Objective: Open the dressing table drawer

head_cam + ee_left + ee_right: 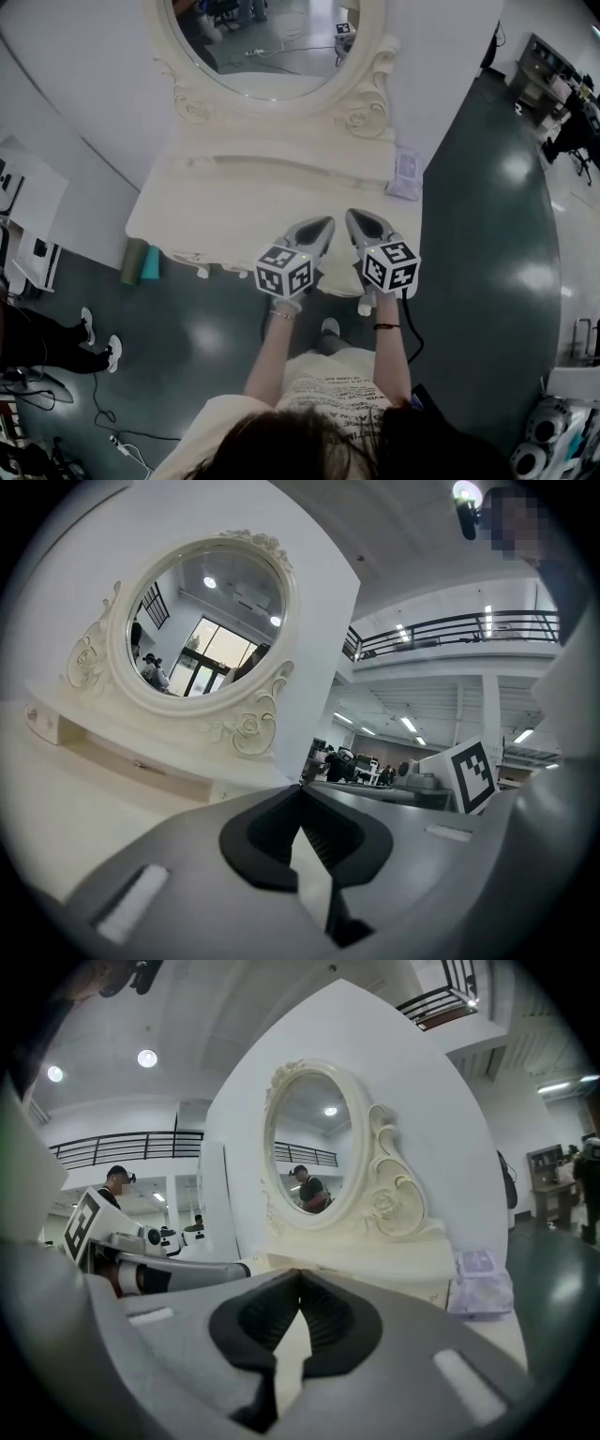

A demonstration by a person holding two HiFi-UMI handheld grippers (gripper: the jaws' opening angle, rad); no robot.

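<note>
Your hair sits nearest the lens at the bottom of the head view, and beyond it is the dressing table.

Left claw: clenched, tips meeting, nothing between them. Right claw: also clenched and empty. You hold both side by side over the front edge of the table, near its middle, with their noses angled in toward each other.

Reading: you pair them there because the drawer most likely sits in the apron under that edge. Its face is hidden beneath the claws from above, and neither claw view looks low enough to show it. No handle can be made out. Judged from this, the drawer is not yet touched and the task is at the approach step.

Count:
- two claws, each with one marker cube (left cube, right cube)
- one oval mirror at the back of the table
- one low shelf under the mirror
- one purple packet at the table's right rear
- two rolls, one olive and one teal, on the floor by the table's left end
</note>
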